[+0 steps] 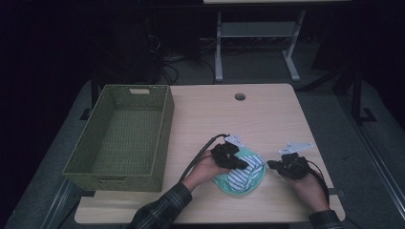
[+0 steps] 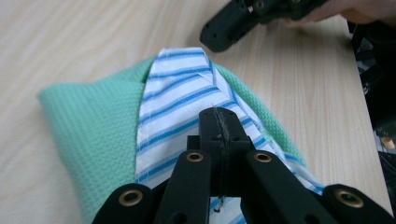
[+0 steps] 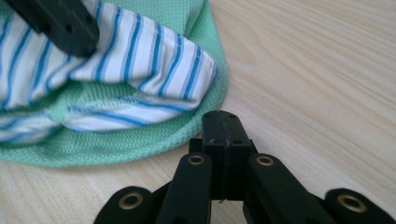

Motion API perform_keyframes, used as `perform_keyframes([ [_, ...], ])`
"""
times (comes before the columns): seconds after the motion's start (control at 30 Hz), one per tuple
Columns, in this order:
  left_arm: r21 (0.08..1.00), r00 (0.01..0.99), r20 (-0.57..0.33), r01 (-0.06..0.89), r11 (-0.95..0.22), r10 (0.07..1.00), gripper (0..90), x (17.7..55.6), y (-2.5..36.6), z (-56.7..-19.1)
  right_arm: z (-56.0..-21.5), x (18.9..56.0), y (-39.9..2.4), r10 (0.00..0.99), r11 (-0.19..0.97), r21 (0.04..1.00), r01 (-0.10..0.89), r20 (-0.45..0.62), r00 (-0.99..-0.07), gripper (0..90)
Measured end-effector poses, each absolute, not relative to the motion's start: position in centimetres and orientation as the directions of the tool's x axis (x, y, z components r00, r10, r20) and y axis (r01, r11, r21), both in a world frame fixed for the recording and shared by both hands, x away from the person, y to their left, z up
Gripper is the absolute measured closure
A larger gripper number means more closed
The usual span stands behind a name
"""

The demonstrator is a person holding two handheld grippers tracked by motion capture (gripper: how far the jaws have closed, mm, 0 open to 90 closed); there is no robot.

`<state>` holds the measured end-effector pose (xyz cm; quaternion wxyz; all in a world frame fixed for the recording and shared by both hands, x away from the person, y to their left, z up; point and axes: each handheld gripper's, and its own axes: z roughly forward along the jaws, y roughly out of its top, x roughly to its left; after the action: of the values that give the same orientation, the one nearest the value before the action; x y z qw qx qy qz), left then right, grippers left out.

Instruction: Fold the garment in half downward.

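Your left gripper (image 1: 244, 165), jaws together, rests on the striped green cloth (image 1: 239, 177); your right gripper (image 1: 271, 164), likewise closed, lies just beside its edge.

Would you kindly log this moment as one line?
left claw: shut, over cloth | right claw: shut, beside cloth | basket: empty

- Right gripper (image 3: 220, 122) low over the desk (image 3: 317, 70), jaws pressed together with nothing between them.
- Its tip sits just beside the green cloth (image 3: 116, 149), at the rounded edge.
- Striped cloth (image 3: 154, 60), blue on white, lies folded on top of the green one.
- Left gripper (image 3: 60, 23) comes in top left, resting on the stripes.
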<state>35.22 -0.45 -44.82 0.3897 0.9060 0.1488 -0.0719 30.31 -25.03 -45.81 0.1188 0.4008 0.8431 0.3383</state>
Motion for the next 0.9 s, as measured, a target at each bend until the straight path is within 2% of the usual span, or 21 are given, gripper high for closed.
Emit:
perform_keyframes([
  [0.3,0.684,0.945,-0.239,0.326,-0.652,0.222,89.6,35.0,-0.5,-44.5,-45.4,30.5,-25.2,0.753,0.435,0.684,0.586,0.081,-0.654,90.0],
  [0.9,0.712,0.933,-0.215,0.353,-0.607,0.29,89.5,34.8,4.0,-42.0,-43.1,32.3,-23.0,0.7,0.4,0.755,0.519,0.114,-0.705,90.0],
])
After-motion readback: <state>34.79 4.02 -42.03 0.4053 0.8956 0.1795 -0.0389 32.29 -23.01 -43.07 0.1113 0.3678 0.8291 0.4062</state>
